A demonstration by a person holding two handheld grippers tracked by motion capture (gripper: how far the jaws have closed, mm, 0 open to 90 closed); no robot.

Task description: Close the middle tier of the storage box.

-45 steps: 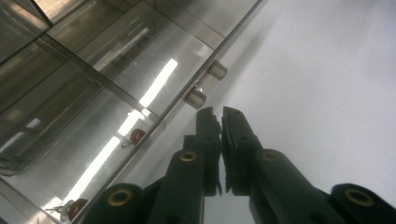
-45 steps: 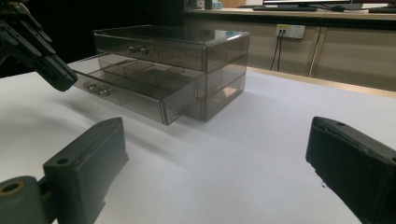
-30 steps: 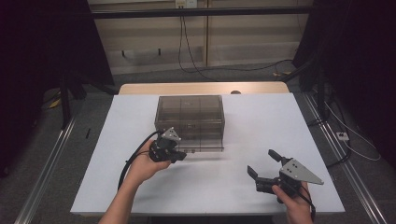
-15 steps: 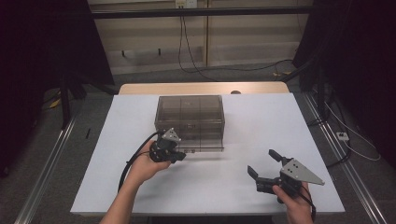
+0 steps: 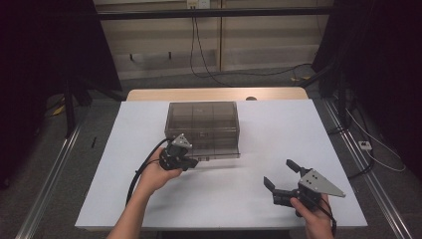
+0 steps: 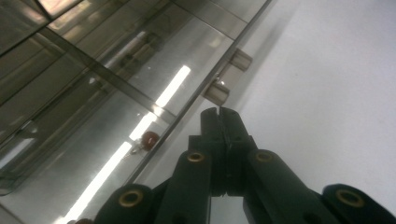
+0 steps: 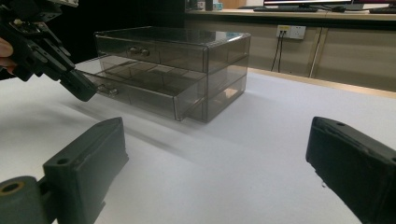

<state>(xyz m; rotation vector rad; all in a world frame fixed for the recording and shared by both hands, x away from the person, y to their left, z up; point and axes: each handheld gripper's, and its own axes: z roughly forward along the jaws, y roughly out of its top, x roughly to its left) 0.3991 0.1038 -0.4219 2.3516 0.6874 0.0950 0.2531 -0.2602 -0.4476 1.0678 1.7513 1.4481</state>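
While I watch from above, my left tool (image 5: 191,162) sits pinched tight at the drawer (image 5: 215,149) front. Its own view shows the knob (image 6: 217,92) just beyond the tips, ungripped; pulling now could slip. Right tool (image 7: 215,154) gapes wide, near the box (image 7: 177,70).

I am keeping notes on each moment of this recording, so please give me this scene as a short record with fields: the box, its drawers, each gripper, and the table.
box: smoky clear drawer box near the table's far middle
drawers: middle drawer pulled partly out; top one closed
left gripper: jaws shut, tips just short of the drawer's knobs, no clear contact
right gripper: jaws open, nothing between them, near the table's front right, apart from the box
table: white top
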